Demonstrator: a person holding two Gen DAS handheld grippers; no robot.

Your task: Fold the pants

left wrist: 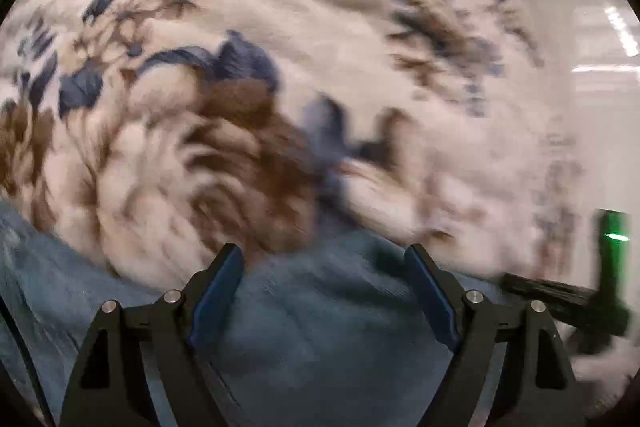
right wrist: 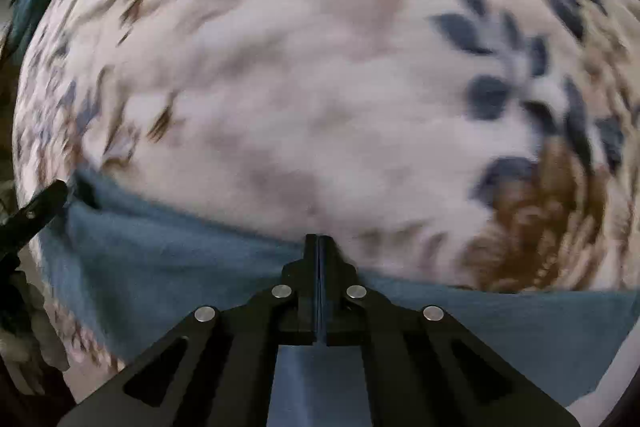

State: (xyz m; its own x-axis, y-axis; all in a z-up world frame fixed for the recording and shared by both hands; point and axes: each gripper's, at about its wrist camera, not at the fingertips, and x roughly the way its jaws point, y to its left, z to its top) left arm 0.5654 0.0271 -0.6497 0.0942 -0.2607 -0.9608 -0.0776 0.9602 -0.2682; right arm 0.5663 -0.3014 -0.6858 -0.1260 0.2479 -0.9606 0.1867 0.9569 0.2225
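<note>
The blue pants (left wrist: 312, 327) lie on a cream floral blanket (left wrist: 280, 7). In the left wrist view my left gripper (left wrist: 324, 259) is open, its blue-padded fingers (left wrist: 218, 291) spread over the pants fabric, holding nothing. In the right wrist view my right gripper (right wrist: 319, 247) is shut on the edge of the pants (right wrist: 160, 259), which stretch across the lower part of the view. The left gripper's black finger (right wrist: 36, 211) shows at the left edge by the pants' corner. Both views are motion-blurred.
The floral blanket (right wrist: 320, 87) fills most of both views. The other black gripper with a green light (left wrist: 600, 267) sits at the right of the left wrist view. A white wall (left wrist: 580, 27) lies beyond the bed at right.
</note>
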